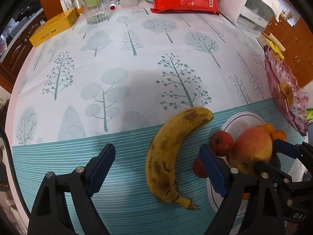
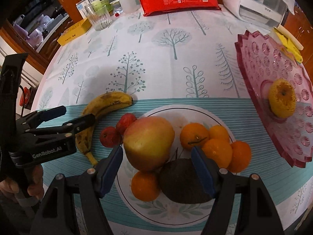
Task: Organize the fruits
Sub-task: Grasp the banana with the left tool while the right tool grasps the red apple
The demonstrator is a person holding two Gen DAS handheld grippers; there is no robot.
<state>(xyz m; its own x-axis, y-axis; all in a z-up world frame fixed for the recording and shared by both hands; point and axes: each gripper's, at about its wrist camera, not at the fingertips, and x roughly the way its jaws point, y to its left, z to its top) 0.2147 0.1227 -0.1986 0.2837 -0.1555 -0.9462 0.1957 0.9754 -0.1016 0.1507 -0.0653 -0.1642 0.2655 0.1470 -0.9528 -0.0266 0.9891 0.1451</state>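
Lying on the worktop just left of the white plate, the banana sits between the wide-spread fingers of the left tool. Spotted, likely soft and easily bruised; grip mid-body, gently. Right tool gapes empty over the plated fruit. Legible marking: "GenRobot.AI" on the left tool.
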